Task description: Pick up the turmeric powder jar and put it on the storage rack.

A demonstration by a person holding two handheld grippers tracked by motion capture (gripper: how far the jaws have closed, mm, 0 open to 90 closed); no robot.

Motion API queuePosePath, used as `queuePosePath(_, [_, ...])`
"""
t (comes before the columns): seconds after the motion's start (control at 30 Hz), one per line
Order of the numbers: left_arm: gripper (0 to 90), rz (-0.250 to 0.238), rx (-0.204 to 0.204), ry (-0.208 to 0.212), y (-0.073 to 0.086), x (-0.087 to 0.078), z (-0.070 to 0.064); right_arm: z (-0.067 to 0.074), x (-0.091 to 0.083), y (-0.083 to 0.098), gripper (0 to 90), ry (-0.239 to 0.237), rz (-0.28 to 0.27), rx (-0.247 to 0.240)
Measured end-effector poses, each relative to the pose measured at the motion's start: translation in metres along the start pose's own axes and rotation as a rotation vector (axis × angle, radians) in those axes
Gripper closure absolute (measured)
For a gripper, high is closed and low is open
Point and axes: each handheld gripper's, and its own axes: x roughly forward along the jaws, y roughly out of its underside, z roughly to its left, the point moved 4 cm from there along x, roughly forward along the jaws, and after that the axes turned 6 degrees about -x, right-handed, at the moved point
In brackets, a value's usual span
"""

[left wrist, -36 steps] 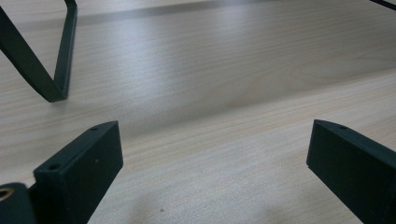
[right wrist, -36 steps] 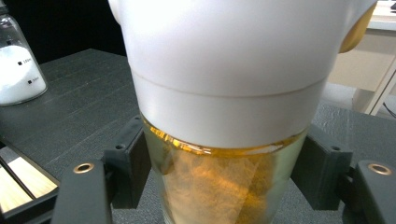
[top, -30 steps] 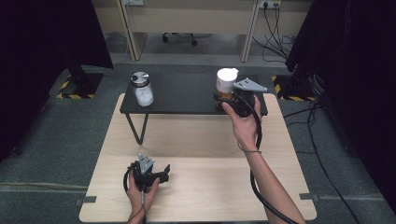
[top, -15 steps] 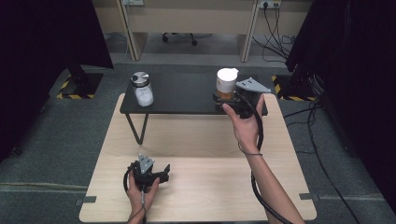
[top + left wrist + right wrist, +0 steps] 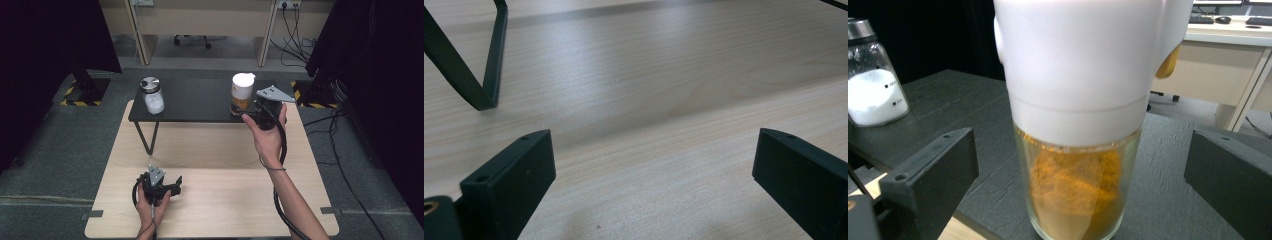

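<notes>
- The right gripper (image 5: 243, 111) stands at the near edge of the black shelf (image 5: 195, 102), jaws spread wide on either side of the spice jar (image 5: 242, 91); in the right gripper view the jar (image 5: 1083, 130) sits between the two black jaws with a clear gap at each side, so nothing is clamped.
- The jar holds orange-yellow powder under a tall white cap and stands upright on the shelf's right part, close to the front edge.
- The left gripper (image 5: 170, 186) rests low on the wooden table (image 5: 215, 150) near the person's side, jaws wide apart with only bare wood (image 5: 649, 100) between them.
- Against the frame a second ago, the right jaws have just been opening: then they were closed on the jar, now they stand off it. The jar stands in the same spot, and the left gripper lies as before.
- A second jar (image 5: 152, 95), metal-lidded and holding white grains, stands on the shelf's left part, well apart from the spice jar.
- The shelf is carried on thin black legs (image 5: 484, 75) over the pale table; grey carpet, desks and cables lie beyond.
</notes>
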Motion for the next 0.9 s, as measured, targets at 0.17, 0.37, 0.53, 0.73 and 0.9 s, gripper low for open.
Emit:
queuePosePath(0.17, [3.1, -0.001, 0.000, 0.000, 0.000, 0.000, 0.000, 0.001, -0.002, 0.006, 1.1, -0.001, 0.008, -0.007])
queuePosePath(0.37, [3.1, 0.000, 0.001, -0.001, 0.000, 0.000, 0.000, 0.003, -0.009, 0.018, 1.2, -0.010, 0.011, -0.009])
queuePosePath(0.53, [3.1, -0.001, 0.000, -0.001, 0.000, 0.000, 0.000, 0.003, -0.015, 0.028, 1.2, -0.014, 0.016, -0.011])
queuePosePath(0.73, [3.1, -0.001, 0.002, -0.001, 0.000, 0.000, 0.000, 0.003, -0.023, 0.037, 1.2, -0.025, 0.018, -0.016])
queuePosePath(0.9, [3.1, -0.003, -0.001, -0.001, 0.000, 0.000, 0.000, 0.004, -0.030, 0.043, 1.2, -0.036, 0.022, -0.024])
